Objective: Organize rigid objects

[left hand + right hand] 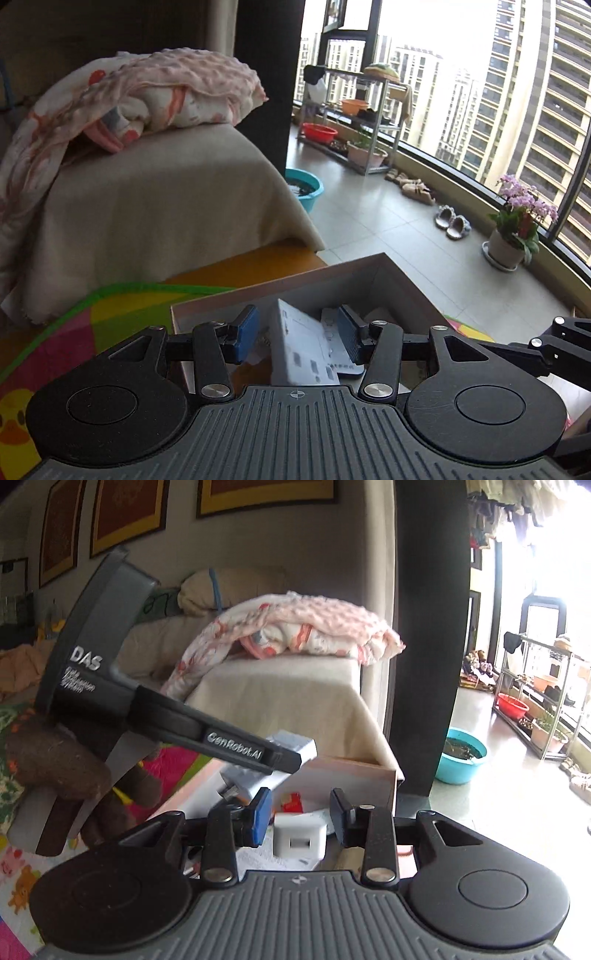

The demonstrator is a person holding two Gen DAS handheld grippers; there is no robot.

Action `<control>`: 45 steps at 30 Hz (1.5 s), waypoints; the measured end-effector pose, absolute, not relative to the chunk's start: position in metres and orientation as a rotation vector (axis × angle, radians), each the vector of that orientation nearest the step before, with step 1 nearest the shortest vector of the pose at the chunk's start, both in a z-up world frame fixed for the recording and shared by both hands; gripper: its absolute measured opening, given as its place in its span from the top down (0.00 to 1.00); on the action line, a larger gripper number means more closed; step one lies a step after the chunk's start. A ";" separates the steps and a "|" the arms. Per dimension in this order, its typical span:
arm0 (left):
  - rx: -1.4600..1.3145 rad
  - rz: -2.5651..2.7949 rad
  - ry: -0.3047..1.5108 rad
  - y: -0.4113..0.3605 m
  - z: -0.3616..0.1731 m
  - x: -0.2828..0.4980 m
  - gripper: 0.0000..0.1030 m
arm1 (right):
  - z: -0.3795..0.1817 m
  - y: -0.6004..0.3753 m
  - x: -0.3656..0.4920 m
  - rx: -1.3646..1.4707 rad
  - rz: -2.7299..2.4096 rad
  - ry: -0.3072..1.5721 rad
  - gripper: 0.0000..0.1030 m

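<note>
Between my left gripper's (299,334) blue pads sits a white power strip (306,347), clamped and tilted over the open cardboard box (280,288). My right gripper (300,818) stands apart, nothing pinched; a white adapter (300,840) lies just beyond it in the box, near the front edge.

left wrist view looks down along its fingers, close over the open box (388,275), facing the balcony windows. right wrist view faces the sofa; both share the box (354,775) and pink blanket (147,92).
</note>
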State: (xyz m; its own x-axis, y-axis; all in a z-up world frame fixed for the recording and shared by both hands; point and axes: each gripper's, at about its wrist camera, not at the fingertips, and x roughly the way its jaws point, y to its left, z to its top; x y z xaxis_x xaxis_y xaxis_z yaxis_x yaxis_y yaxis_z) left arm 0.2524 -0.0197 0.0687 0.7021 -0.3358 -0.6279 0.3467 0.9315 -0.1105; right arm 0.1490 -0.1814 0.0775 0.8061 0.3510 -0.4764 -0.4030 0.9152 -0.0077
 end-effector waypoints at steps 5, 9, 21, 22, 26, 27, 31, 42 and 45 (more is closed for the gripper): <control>-0.050 -0.392 0.638 0.005 0.078 0.227 0.50 | 0.058 -0.168 0.128 -0.201 0.395 0.481 0.53; -0.006 -0.340 0.516 0.022 0.101 0.154 0.50 | 0.061 -0.173 0.099 -0.174 0.336 0.456 0.38; 0.111 -0.077 0.676 0.048 0.019 0.001 0.49 | 0.022 -0.154 0.040 -0.117 0.277 0.643 0.23; 0.091 -0.089 0.698 0.047 0.013 0.001 0.50 | 0.016 -0.150 0.043 -0.130 0.273 0.673 0.23; 0.016 -0.112 0.681 0.042 0.005 0.003 0.46 | 0.000 -0.149 0.052 -0.125 0.217 0.735 0.09; -0.013 -0.121 0.683 0.043 0.005 0.006 0.39 | -0.002 -0.151 0.054 -0.115 0.188 0.748 0.02; 0.005 -0.156 0.695 0.027 -0.001 0.009 0.10 | -0.006 -0.164 0.059 -0.045 0.154 0.762 0.00; -0.020 0.048 0.678 0.018 -0.003 0.026 0.08 | -0.009 -0.170 0.053 -0.051 0.168 0.704 0.00; -0.022 0.047 0.677 0.019 -0.002 0.026 0.08 | -0.009 -0.169 0.053 -0.044 0.154 0.696 0.00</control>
